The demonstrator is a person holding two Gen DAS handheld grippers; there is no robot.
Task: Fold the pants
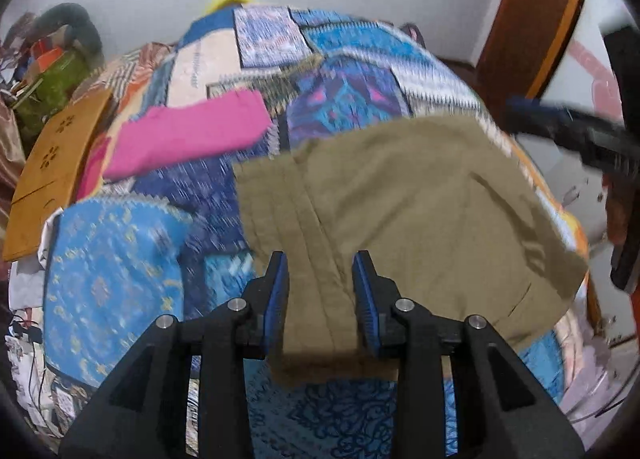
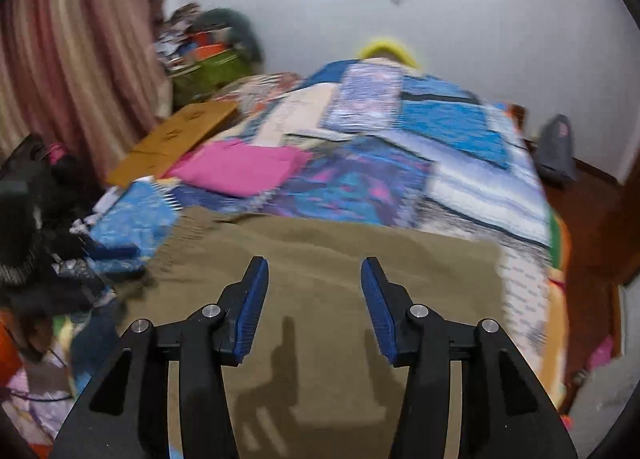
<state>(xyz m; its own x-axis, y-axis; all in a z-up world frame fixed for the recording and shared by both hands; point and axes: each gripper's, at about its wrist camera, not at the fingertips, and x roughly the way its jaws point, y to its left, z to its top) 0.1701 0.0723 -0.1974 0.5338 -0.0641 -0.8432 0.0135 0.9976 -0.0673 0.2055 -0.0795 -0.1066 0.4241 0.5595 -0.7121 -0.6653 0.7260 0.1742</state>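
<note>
Olive-brown pants [image 1: 400,199] lie folded on a blue patchwork bedspread [image 1: 340,71]. My left gripper [image 1: 320,263] is open above their near waistband edge, its blue pads either side of a seam, not touching the cloth. In the right wrist view the pants [image 2: 340,259] fill the foreground. My right gripper [image 2: 314,267] is open and empty above them, and its shadow falls on the cloth. The right gripper also shows at the right edge of the left wrist view [image 1: 580,135], blurred.
A folded pink garment [image 1: 188,135] lies on the bed beyond the pants. A tan cardboard sheet [image 1: 52,163] leans at the bed's left side. Bags and clutter [image 1: 52,71] pile in the far left corner. A brown door frame [image 1: 532,19] stands to the right.
</note>
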